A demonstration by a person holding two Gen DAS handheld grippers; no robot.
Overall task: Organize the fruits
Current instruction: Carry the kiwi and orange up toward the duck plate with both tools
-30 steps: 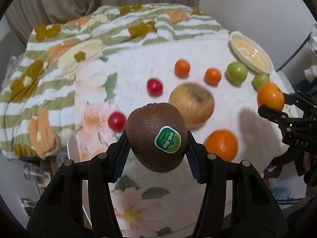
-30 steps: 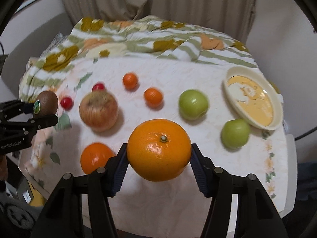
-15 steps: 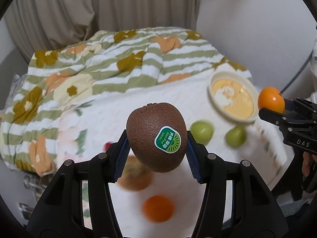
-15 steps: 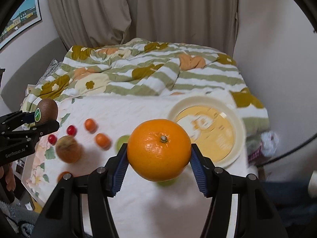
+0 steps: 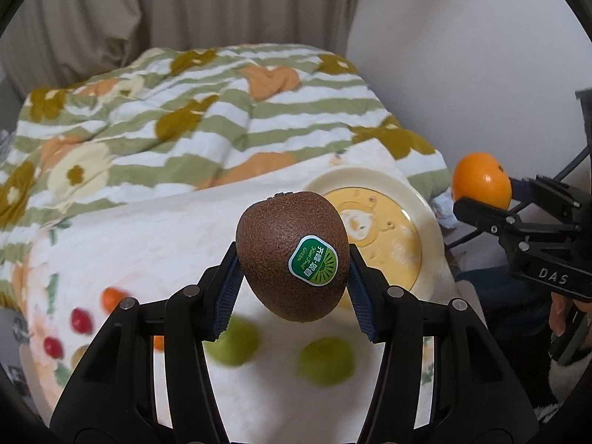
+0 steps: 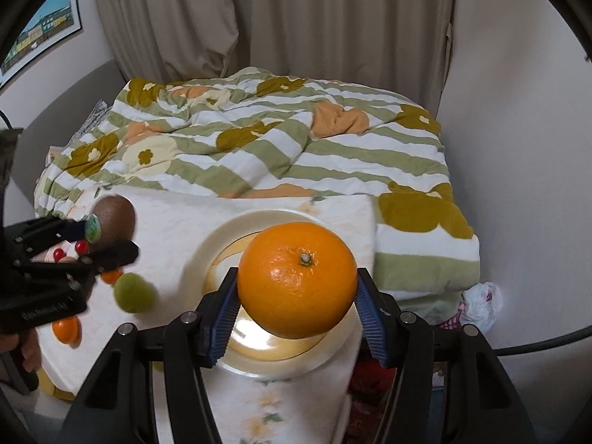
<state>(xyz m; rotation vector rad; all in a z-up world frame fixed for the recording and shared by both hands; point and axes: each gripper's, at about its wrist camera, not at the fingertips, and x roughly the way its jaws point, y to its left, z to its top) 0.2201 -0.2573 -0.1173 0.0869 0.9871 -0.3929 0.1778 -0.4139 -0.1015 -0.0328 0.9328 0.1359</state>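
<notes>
A striped floral quilt lay bunched at the far side, with a white flowered cloth spread nearer and a cream plate at its right end. Above that plate the right gripper clamped an orange between its blue pads, while to its left the left gripper pinched a stickered kiwi in mid-air. Two blurred green fruits and small red and orange ones sat on the cloth below.

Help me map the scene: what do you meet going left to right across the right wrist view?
Left gripper holding the kiwi → green fruit → orange in the right gripper, in front of the plate → plastic bag.
</notes>
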